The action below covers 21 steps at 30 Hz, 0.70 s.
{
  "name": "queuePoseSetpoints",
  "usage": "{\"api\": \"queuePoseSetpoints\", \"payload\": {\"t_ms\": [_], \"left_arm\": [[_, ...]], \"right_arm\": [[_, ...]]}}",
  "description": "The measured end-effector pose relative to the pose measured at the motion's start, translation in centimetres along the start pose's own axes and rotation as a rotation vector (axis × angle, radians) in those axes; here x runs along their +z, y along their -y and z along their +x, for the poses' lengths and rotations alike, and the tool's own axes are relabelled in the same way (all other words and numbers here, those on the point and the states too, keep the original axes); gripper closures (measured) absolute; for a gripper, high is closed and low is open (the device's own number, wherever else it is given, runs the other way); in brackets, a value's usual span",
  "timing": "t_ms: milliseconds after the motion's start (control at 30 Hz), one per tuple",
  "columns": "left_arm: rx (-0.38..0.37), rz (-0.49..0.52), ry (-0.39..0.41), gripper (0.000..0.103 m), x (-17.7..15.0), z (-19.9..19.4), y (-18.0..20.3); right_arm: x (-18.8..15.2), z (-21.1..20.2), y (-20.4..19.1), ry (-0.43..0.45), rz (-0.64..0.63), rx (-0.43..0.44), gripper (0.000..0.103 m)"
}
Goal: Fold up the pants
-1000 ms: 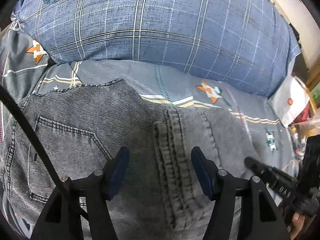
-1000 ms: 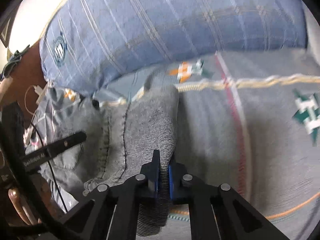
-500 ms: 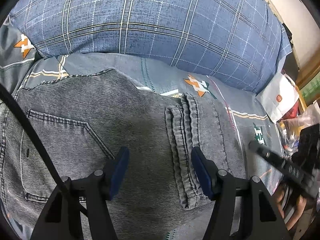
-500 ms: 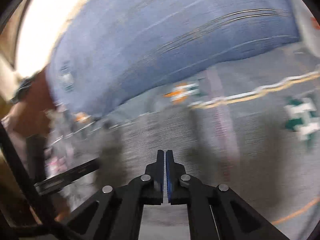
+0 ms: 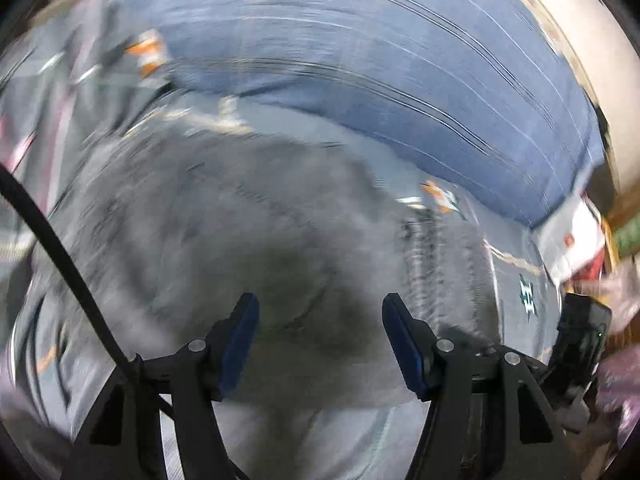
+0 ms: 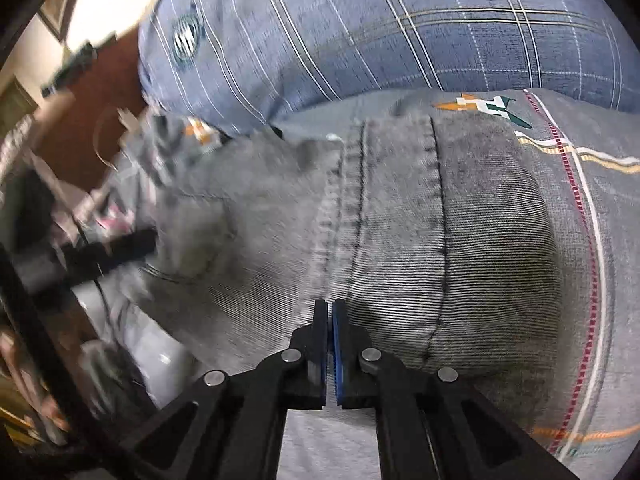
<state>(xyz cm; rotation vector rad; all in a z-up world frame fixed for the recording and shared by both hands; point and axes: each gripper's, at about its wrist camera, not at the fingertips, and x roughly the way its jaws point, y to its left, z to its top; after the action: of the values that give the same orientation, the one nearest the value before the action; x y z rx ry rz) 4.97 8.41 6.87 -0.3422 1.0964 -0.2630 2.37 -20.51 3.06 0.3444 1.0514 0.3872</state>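
Grey denim pants (image 6: 460,240) lie folded into a thick bundle on the bed, the stitched seam running across the top. My right gripper (image 6: 329,308) hangs just above the near edge of the fold, shut, with nothing between its blue pads. In the blurred left wrist view my left gripper (image 5: 319,304) stands open over the flat middle of the pants (image 5: 240,220), its pads clear of the cloth. The right gripper's body (image 5: 580,340) shows at the right edge of that view.
A large blue plaid pillow (image 6: 360,32) lies right behind the pants. The grey patterned sheet (image 6: 600,240) stretches to the right. A white bag (image 5: 576,232) and clutter sit past the bed's right side, and a brown headboard with cables (image 6: 80,140) stands at the left.
The right gripper held a fold of pants fabric a second ago; now its pads are shut on nothing and the fold lies flat. The left gripper has swept sideways over the pants, still open.
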Motion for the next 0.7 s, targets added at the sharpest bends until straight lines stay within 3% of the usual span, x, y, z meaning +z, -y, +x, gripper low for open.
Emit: {"api": "queuePoseSetpoints", "payload": {"t_ms": [100,233,267,300,367,400,467,700], "left_arm": [[-0.009,-0.109,0.012,0.038,-0.8,-1.2,-3.9],[-0.047,-0.262,0.056,0.038,-0.7,-3.1,-8.7],[-0.064,-0.313,0.074,0.038,-0.5,-3.7,-10.3],[-0.071,-0.342,0.086,0.037,-0.4,-4.1,-11.2],[-0.054,-0.397,0.107,0.030,-0.1,-4.5,-13.2],[-0.067,-0.423,0.116,0.030,0.0,-4.6,-14.2],[-0.089,-0.442,0.110,0.030,0.2,-4.5,-15.2],[-0.049,-0.476,0.058,0.030,0.1,-2.4,-16.6]], "right_arm": [[-0.2,-0.7,-0.8,0.029,-0.005,0.001,0.099],[-0.2,-0.3,-4.5,-0.002,-0.071,0.048,0.099],[-0.2,-0.2,-5.9,-0.001,-0.099,0.056,0.093],[-0.2,0.1,-7.0,-0.006,-0.122,0.067,0.084],[-0.2,0.6,-9.2,-0.007,-0.164,0.081,0.025],[-0.3,0.7,-10.2,0.021,-0.185,0.091,0.019],[0.3,0.9,-12.5,0.051,-0.225,0.099,0.017],[2.3,4.9,-16.8,0.106,-0.229,0.115,0.017]]}}
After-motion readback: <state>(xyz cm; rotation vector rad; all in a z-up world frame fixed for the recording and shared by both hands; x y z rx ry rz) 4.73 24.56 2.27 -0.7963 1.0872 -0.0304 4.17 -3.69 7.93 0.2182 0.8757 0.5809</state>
